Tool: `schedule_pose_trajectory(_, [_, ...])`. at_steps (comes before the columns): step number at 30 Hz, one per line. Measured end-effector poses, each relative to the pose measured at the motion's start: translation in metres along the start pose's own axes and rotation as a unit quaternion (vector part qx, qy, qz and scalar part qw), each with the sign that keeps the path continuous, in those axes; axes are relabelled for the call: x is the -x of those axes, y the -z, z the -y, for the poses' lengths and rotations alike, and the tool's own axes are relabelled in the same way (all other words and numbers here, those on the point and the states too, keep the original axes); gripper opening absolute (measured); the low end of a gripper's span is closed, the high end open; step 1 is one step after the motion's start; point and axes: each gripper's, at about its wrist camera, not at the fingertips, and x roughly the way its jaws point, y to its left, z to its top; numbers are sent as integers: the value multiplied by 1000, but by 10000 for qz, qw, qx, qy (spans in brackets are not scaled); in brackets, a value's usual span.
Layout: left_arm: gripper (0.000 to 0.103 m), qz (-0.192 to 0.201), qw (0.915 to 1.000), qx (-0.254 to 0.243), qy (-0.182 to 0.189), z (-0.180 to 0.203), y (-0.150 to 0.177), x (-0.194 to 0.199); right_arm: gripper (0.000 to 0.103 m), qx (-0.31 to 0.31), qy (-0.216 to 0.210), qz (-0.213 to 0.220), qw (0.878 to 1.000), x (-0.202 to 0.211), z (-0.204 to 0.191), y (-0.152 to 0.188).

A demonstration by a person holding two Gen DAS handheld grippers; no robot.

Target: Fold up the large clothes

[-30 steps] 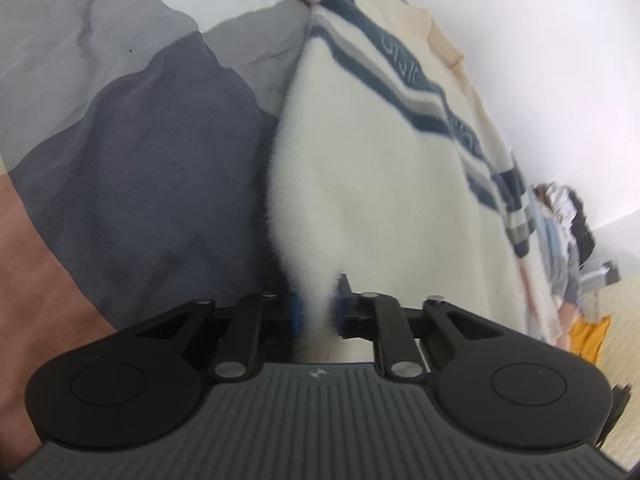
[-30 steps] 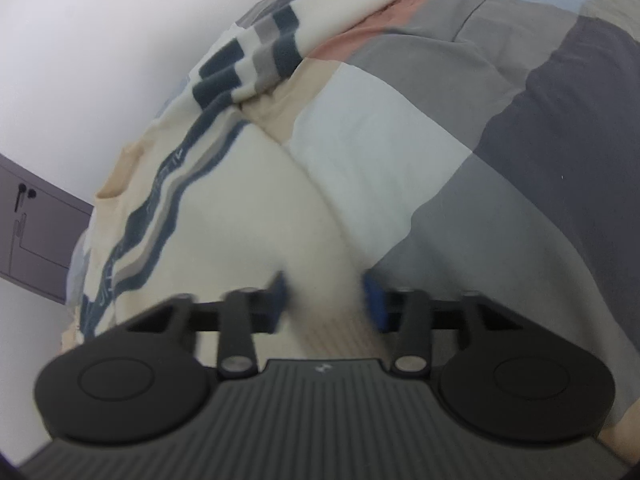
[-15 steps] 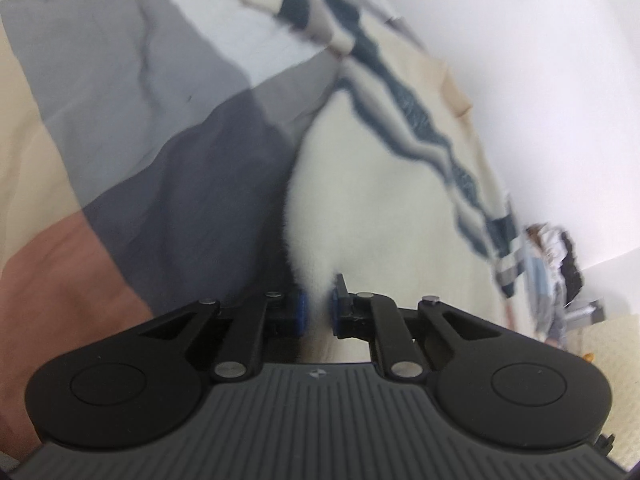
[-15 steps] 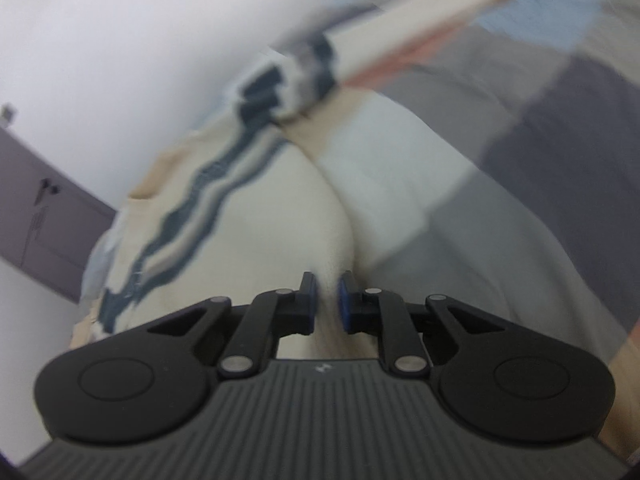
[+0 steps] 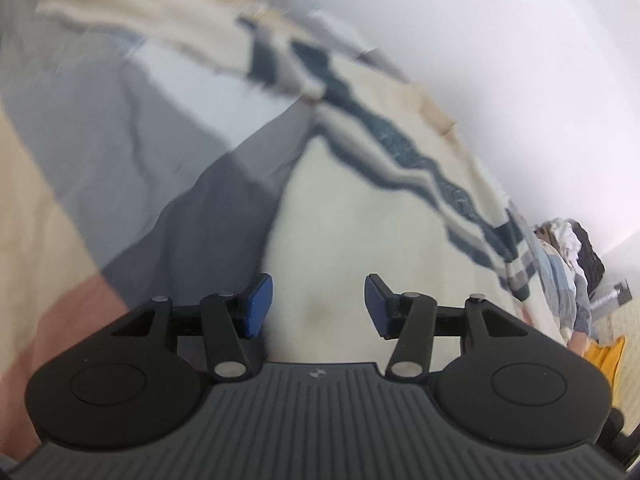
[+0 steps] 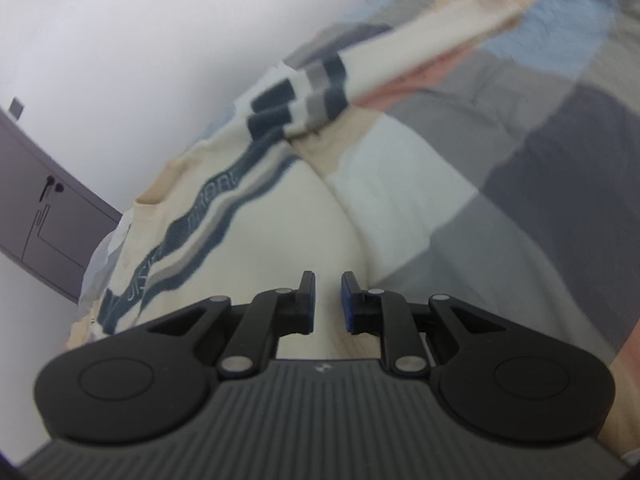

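Note:
A cream sweater [image 5: 380, 220] with navy and grey stripes lies on a patchwork bed cover [image 5: 120, 140]. My left gripper [image 5: 319, 312] hangs over the sweater's near edge. Its jaws are opening and stand well apart; the fleecy fabric lies between the blue pads [image 5: 258, 312] without being pressed. In the right wrist view the sweater [image 6: 256, 248] rises in a hump towards my right gripper [image 6: 328, 304]. Those jaws stand only a narrow gap apart and are starting to open, with cream fabric still pinched between them. A striped sleeve [image 6: 304, 96] lies across the bed cover [image 6: 520, 200] further off.
A white wall [image 5: 500, 60] runs along the far side of the bed. A grey cabinet [image 6: 44, 216] stands at the left of the right wrist view. A pile of laundry in a dark basket [image 5: 576, 252] and something yellow [image 5: 604, 356] sit beyond the bed.
The left jaws were shut on the sweater's edge and have now sprung wide, letting it go. The right jaws closed onto the fabric and have parted slightly. Both grippers have risen.

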Motion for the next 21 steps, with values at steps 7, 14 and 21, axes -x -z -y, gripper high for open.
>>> schedule_pose_trajectory(7, [61, 667, 9857, -1546, 61, 63, 10, 6, 19, 972, -95, 480, 9941, 13, -27, 0])
schedule_pose_trajectory(14, [62, 626, 9692, -2358, 339, 115, 23, -32, 47, 1181, -441, 530, 9906, 16, -36, -8])
schedule_pose_trajectory(21, [62, 154, 9579, -2858, 214, 140, 41, -99, 57, 775, -744, 455, 9932, 15, -27, -36])
